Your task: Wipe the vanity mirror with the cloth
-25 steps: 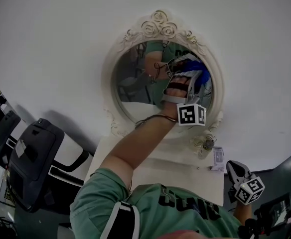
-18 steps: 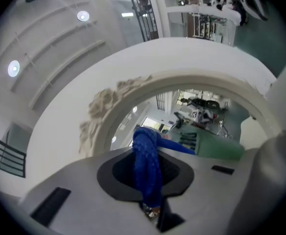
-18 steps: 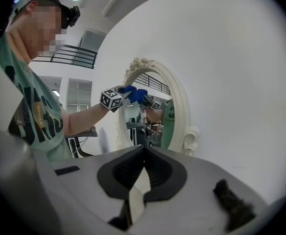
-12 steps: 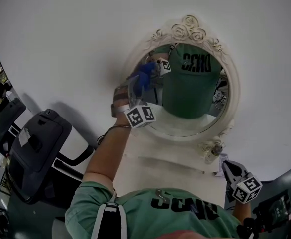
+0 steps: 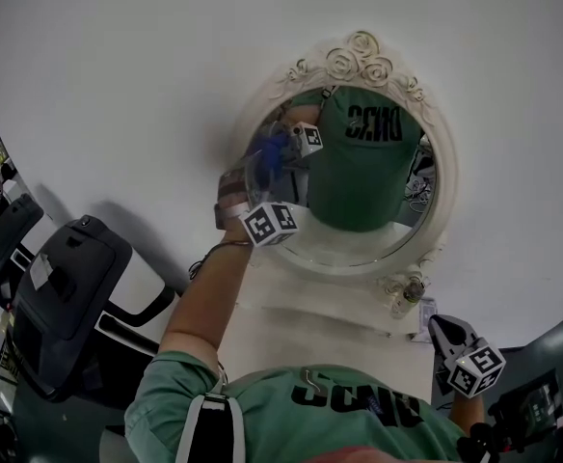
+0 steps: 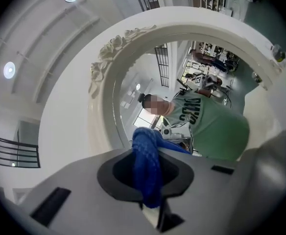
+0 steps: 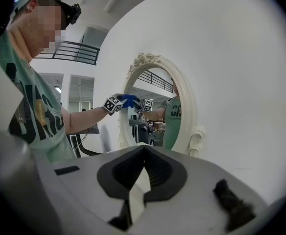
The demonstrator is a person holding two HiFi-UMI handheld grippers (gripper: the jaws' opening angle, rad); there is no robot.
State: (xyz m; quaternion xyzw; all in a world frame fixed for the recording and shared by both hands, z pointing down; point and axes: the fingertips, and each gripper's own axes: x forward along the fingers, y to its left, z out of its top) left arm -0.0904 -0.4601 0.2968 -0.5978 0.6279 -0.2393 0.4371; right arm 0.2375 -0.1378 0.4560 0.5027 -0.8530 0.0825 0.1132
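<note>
Cloth (image 5: pixel 270 149), blue and bunched, is pressed at the left edge of the mirror (image 5: pixel 368 210) glass, just inside the white frame (image 5: pixel 359 58). A second ago it was on the right half of the glass; half a second ago it was already at the left edge, and it has barely shifted since. In the left gripper view the cloth (image 6: pixel 148 170) is a rolled strip. Its long axis runs along the jaws and its tip points at the glass. Left gripper (image 5: pixel 265 159) has its jaws clamped on the cloth, arm raised, marker cube below the jaws.

The mirror is oval and hangs on the white wall, facing out at the person. In the right gripper view the mirror (image 7: pixel 160 111) has its long axis upright, with the rose crest on top. The glass reflects a green shirt and the cloth.

Right gripper (image 5: pixel 447 332) sits low, well apart from the mirror and beside the white vanity top (image 5: pixel 339 331). It has barely moved. Its jaws (image 7: pixel 143 175) are together with nothing between them.

A black chair (image 5: pixel 60 297) stands at the left.
</note>
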